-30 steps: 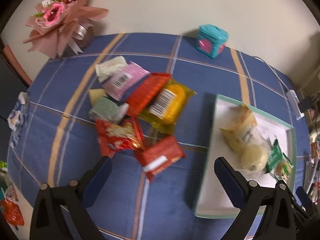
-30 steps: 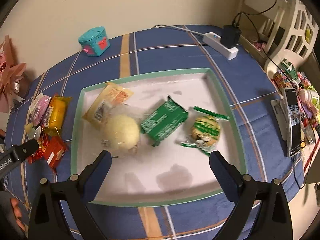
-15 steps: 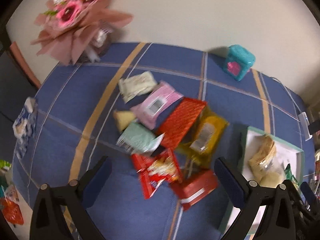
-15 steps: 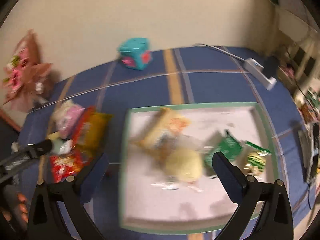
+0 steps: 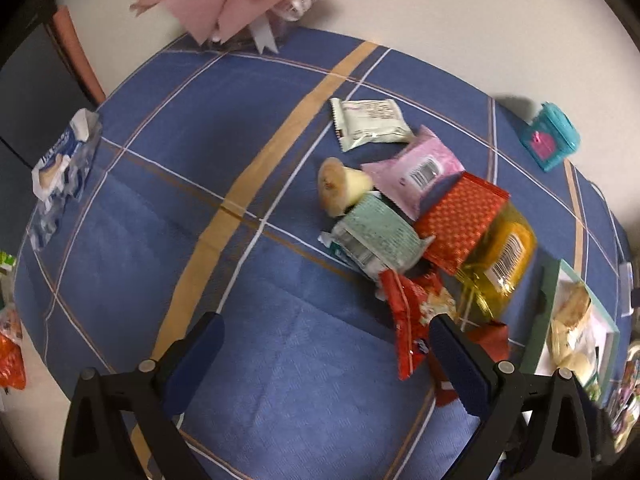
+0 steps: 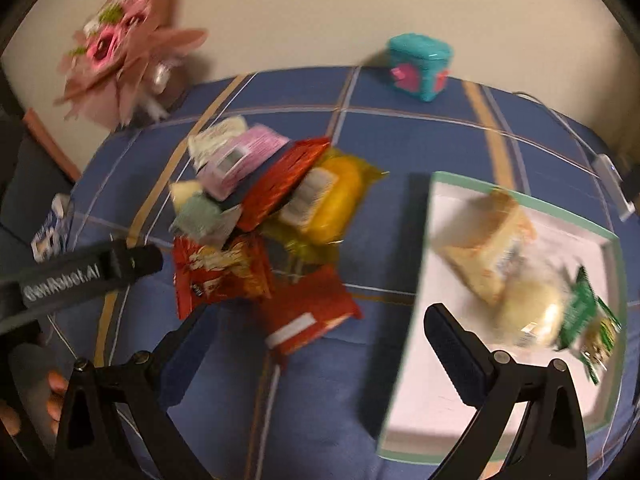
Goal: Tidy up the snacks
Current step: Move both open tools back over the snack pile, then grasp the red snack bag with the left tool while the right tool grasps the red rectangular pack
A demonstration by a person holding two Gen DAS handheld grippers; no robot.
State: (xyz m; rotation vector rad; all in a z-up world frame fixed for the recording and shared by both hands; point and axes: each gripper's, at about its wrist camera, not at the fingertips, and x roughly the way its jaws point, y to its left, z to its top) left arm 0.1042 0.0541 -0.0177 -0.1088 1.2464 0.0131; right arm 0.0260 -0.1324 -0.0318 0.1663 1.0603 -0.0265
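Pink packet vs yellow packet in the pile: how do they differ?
The pink packet is opaque and lies at the far end of the pile; the yellow packet is glossy, looks translucent and lies nearest the tray. Pink looks smaller and flatter, yellow bulkier. Both show a barcode label facing up and are tucked under the red checked packet.

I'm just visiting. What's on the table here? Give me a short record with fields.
surface: blue plaid tablecloth
loose pile: snack packets, among them a yellow packet and a pink packet
tray: white with a green rim, right of the pile, already holds a few snacks
left gripper: open, holds nothing
right gripper: open, holds nothing
nearby: teal box, pink bouquet
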